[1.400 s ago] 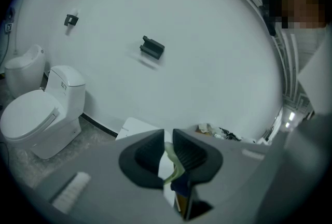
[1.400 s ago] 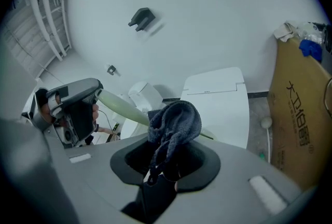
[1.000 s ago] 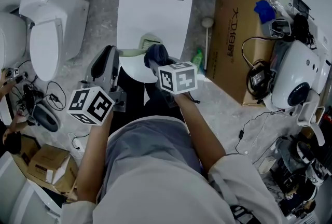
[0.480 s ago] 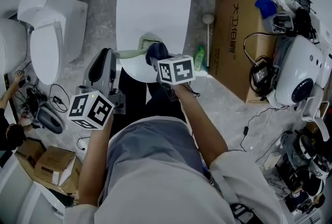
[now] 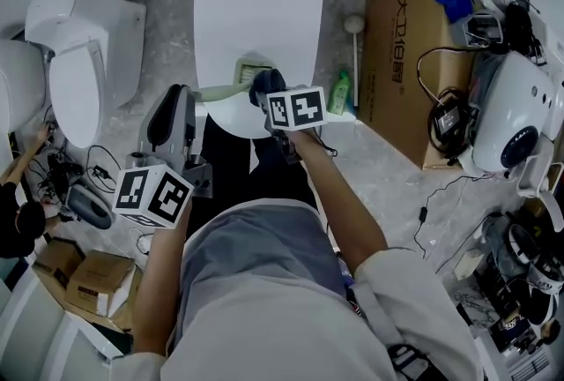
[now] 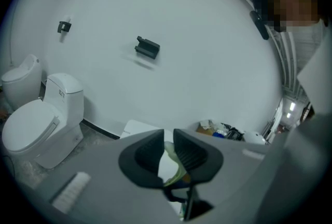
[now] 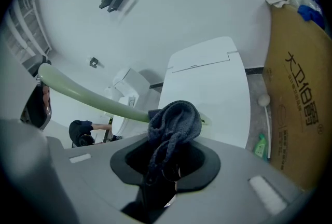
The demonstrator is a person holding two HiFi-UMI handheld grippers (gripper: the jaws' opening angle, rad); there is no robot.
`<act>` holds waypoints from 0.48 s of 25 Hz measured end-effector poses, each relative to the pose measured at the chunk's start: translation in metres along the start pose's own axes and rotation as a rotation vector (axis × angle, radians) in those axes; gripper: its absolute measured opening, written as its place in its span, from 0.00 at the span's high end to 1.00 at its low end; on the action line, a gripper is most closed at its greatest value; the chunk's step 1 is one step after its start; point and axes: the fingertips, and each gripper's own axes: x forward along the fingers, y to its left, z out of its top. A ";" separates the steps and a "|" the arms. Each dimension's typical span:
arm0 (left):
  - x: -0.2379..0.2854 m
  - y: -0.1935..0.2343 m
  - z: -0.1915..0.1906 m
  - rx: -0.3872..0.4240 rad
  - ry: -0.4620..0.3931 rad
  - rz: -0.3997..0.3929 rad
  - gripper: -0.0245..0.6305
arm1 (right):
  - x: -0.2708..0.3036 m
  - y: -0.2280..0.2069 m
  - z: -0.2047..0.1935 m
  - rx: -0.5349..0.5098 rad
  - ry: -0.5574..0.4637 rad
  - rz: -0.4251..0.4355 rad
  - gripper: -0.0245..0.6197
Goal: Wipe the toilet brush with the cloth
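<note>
My left gripper [image 5: 189, 94] [image 6: 168, 139] is shut on the pale green toilet brush handle [image 5: 220, 90] [image 6: 171, 162], which runs right over the front of the white toilet [image 5: 256, 9]. In my right gripper [image 5: 269, 99] [image 7: 169, 159], also shut, is a dark blue knitted cloth [image 5: 267, 85] [image 7: 174, 122]. That cloth is draped over the handle [image 7: 93, 96], close to its far end. Just past the cloth a pale bit of the brush [image 5: 251, 70] shows; the rest of that end is hidden.
A second toilet [image 5: 79, 53] stands at the left. Right of the main toilet are a long-handled white tool [image 5: 354, 35], a green bottle [image 5: 339, 94] and a big cardboard box [image 5: 401, 53]. Cables and white equipment [image 5: 511, 123] crowd the right side. A person [image 5: 22, 212] crouches at the left edge.
The right gripper and its cloth have shifted a little farther along the handle toward the toilet. The left gripper keeps its hold and sits slightly lower in view.
</note>
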 end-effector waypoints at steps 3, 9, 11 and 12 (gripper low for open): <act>0.002 -0.001 -0.001 0.006 0.009 -0.005 0.96 | 0.009 -0.008 -0.002 0.017 0.012 -0.004 0.81; 0.005 0.000 -0.001 0.019 0.031 -0.030 0.96 | 0.027 -0.021 -0.002 0.048 0.038 -0.023 0.81; 0.007 0.000 0.000 0.020 0.033 -0.034 0.96 | 0.033 -0.025 -0.001 0.055 0.044 -0.030 0.81; 0.008 0.001 0.001 0.021 0.033 -0.035 0.96 | 0.036 -0.027 0.000 0.059 0.046 -0.034 0.81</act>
